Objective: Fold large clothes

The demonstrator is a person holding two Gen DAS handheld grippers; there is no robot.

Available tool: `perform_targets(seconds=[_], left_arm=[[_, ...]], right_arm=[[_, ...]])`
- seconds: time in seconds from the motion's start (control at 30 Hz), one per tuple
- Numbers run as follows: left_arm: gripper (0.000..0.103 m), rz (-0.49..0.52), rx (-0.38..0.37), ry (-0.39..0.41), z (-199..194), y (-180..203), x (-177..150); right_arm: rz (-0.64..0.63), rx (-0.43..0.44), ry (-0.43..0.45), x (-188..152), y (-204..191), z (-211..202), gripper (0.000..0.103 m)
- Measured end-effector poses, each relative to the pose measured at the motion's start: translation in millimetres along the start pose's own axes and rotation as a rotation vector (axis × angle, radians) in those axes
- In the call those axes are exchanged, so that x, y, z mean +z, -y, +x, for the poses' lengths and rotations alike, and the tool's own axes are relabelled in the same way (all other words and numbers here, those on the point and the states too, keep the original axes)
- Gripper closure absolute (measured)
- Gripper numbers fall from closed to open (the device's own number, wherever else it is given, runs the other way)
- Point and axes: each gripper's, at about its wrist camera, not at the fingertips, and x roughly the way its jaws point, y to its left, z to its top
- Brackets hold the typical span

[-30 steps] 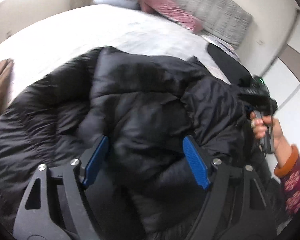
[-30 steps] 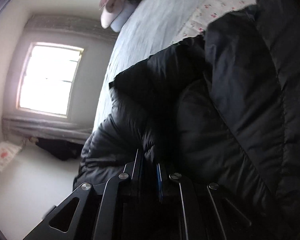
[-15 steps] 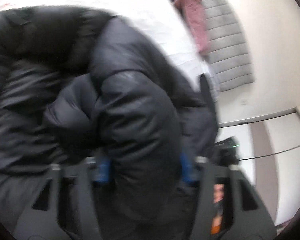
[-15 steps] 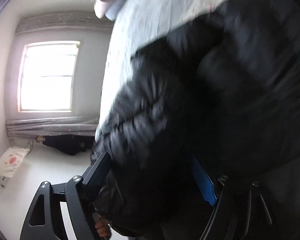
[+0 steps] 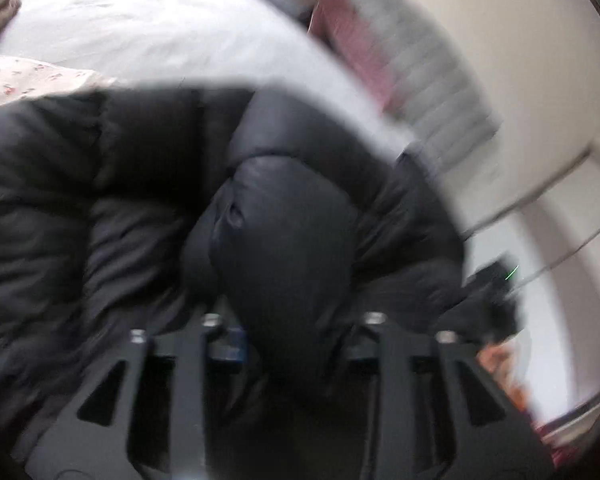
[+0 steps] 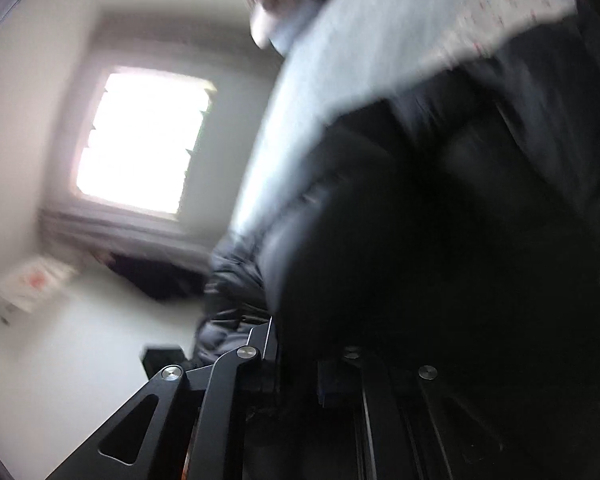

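On the pale bed (image 5: 140, 40), the left gripper (image 5: 292, 336) clamps a fat bulge of the puffy, quilted black down jacket (image 5: 284, 248), jaws easing apart, while the right gripper (image 6: 300, 364) closes on another fold.

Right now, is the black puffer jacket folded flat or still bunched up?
Bunched up. The puffer jacket lies in rumpled heaps on the bed, and a puffy bulge of it sits between the left tongs, whose jaws are opening.

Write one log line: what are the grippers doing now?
left gripper: opening, jacket fold between | right gripper: closing on jacket | bed: under jacket
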Motion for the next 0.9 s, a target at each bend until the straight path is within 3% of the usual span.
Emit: perform_targets(seconds=[0.07, 0.13, 0.23, 0.3, 0.47, 0.6, 0.67, 0.73, 0.83, 0.9], left_arm=[[0.046, 0.075, 0.105, -0.045, -11, 13, -9], [0.036, 0.130, 0.182, -0.048, -23, 28, -8], [0.033, 0.266, 0.311, -0.003, -48, 68, -7], [0.030, 0.313, 0.350, 0.034, -57, 90, -4], [0.028, 0.415, 0.241, 0.086, -49, 157, -3], [0.028, 0.476, 0.196, 0.048, 5, 193, 4], [0.028, 0.456, 0.218, -0.034, 34, 185, -8], [0.028, 0.424, 0.298, -0.148, 66, 173, -26], [0.028, 0.472, 0.328, -0.109, 67, 178, -48], [0.028, 0.444, 0.319, -0.085, 53, 180, -51]], right_arm=[[-0.044, -0.077, -0.050, -4, -4, 3, 0.060], [-0.099, -0.151, -0.072, -3, -16, 0, 0.049], [-0.220, -0.262, -0.040, 0, -45, -14, 0.039], [-0.273, -0.294, -0.014, -3, -57, -30, 0.035], [-0.268, -0.303, 0.066, -14, -57, -60, 0.029], [-0.220, -0.350, 0.103, -18, -29, -82, 0.027], [-0.191, -0.379, 0.127, -23, -13, -106, 0.027], [-0.134, -0.406, 0.172, -21, -1, -151, 0.027], [-0.035, -0.432, 0.248, -26, 31, -206, 0.026], [0.039, -0.439, 0.308, -31, 55, -243, 0.024]])
